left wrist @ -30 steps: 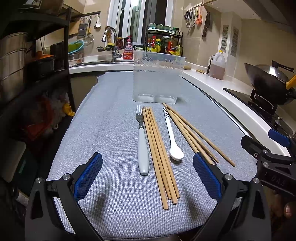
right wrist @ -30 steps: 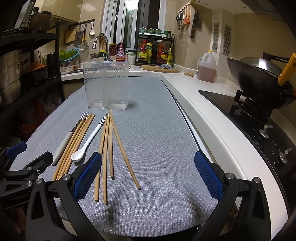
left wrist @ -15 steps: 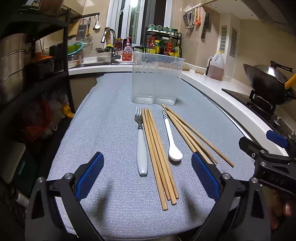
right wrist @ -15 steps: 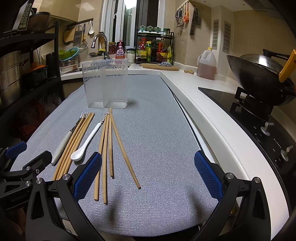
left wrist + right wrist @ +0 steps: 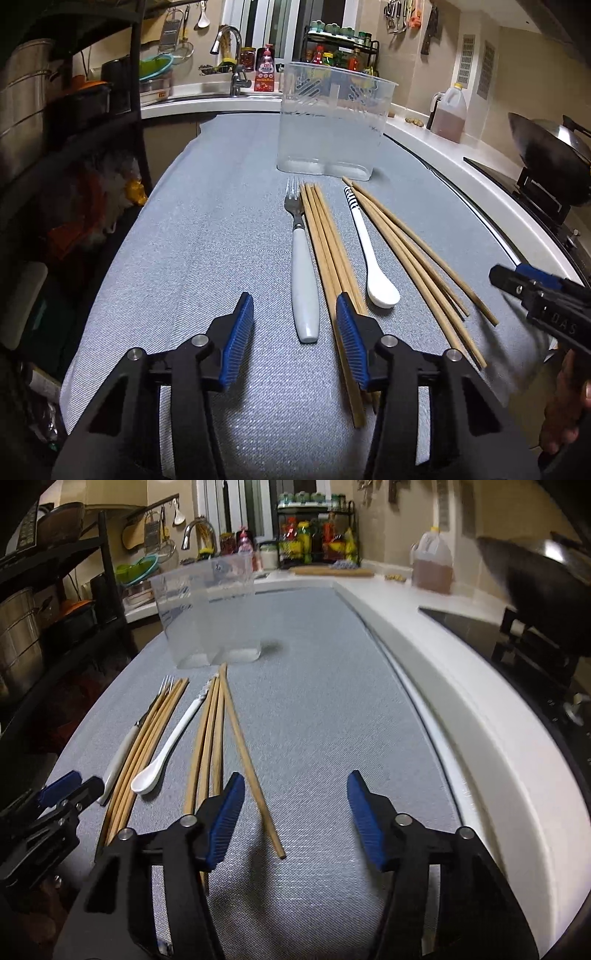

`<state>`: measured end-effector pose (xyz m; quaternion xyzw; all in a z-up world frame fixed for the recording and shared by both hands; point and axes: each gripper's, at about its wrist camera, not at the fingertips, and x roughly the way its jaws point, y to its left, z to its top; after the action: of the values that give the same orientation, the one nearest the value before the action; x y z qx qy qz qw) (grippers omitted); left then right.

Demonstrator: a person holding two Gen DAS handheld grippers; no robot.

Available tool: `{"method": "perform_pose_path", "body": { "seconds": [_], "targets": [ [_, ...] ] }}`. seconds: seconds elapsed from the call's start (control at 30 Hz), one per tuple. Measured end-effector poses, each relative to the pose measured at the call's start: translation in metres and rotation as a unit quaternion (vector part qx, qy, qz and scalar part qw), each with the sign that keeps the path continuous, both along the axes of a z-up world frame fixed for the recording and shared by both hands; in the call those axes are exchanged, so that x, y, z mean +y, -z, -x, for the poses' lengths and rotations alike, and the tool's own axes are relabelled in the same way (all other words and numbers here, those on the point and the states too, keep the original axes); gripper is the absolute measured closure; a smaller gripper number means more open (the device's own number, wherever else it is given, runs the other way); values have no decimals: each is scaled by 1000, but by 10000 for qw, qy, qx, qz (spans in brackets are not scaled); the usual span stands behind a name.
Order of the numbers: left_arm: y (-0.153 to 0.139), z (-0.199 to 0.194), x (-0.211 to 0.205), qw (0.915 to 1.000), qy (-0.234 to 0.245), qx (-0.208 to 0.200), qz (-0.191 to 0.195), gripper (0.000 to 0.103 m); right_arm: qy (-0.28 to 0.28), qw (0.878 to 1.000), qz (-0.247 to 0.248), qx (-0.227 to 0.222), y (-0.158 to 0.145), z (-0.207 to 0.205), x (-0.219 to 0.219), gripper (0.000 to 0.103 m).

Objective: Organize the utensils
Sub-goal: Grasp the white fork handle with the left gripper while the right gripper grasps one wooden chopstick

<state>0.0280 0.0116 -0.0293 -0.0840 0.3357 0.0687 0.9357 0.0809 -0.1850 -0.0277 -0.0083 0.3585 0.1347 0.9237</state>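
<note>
On the grey mat (image 5: 207, 236) lie a white-handled fork (image 5: 303, 273), a tight bundle of wooden chopsticks (image 5: 327, 243), a white spoon (image 5: 373, 266) and a spread group of chopsticks (image 5: 413, 251). A clear plastic utensil holder (image 5: 330, 122) stands upright behind them. My left gripper (image 5: 295, 336) is open and empty, low over the mat, its jaws either side of the fork's handle end. My right gripper (image 5: 295, 812) is open and empty, just right of the spread chopsticks (image 5: 236, 734); the spoon (image 5: 162, 753), fork (image 5: 122, 753) and holder (image 5: 208, 613) lie to its left.
A white counter edge (image 5: 461, 709) runs along the right of the mat, with a stove and black wok (image 5: 546, 151) beyond. An oil jug (image 5: 448, 114) stands on the counter. A sink and faucet (image 5: 231, 59) sit at the back. A dark shelf rack (image 5: 74, 110) stands left.
Both grippers have narrowed their jaws but stay open. The left gripper has moved forward and lower toward the fork handle. The right gripper has shifted forward and left toward the spread chopsticks.
</note>
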Motion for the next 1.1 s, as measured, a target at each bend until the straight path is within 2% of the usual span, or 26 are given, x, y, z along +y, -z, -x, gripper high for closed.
{"method": "perform_pose_path", "body": {
  "seconds": [0.17, 0.2, 0.3, 0.37, 0.43, 0.47, 0.53, 0.73, 1.1],
  "targets": [
    [10, -8, 0, 10000, -31, 60, -27, 77, -280, 9989, 107, 347, 18, -4, 12, 60],
    [11, -8, 0, 10000, -29, 66, -28, 78, -295, 9986, 162, 402, 21, -4, 13, 61],
    [13, -9, -2, 9999, -37, 22, -151, 78, -373, 9984, 313, 283, 20, 1, 18, 74],
    [12, -9, -3, 9998, -34, 14, -200, 78, -416, 9982, 324, 274, 20, 2, 19, 87],
    [12, -10, -3, 9997, -20, 10, -236, 78, -490, 9978, 360, 268, 19, 2, 21, 94],
    [12, -10, -3, 9997, -14, 8, -240, 78, -512, 9976, 385, 257, 19, 2, 23, 95],
    [12, -10, -2, 9996, -12, 25, -265, 85, -537, 9974, 424, 232, 19, 4, 24, 97],
    [10, 3, 7, 9997, -163, 106, -151, 85, -285, 9983, 384, 336, 18, 1, 13, 98],
    [13, -2, 7, 9995, -231, 42, -207, 85, -207, 9984, 487, 182, 20, 4, 12, 96]
  ]
}}
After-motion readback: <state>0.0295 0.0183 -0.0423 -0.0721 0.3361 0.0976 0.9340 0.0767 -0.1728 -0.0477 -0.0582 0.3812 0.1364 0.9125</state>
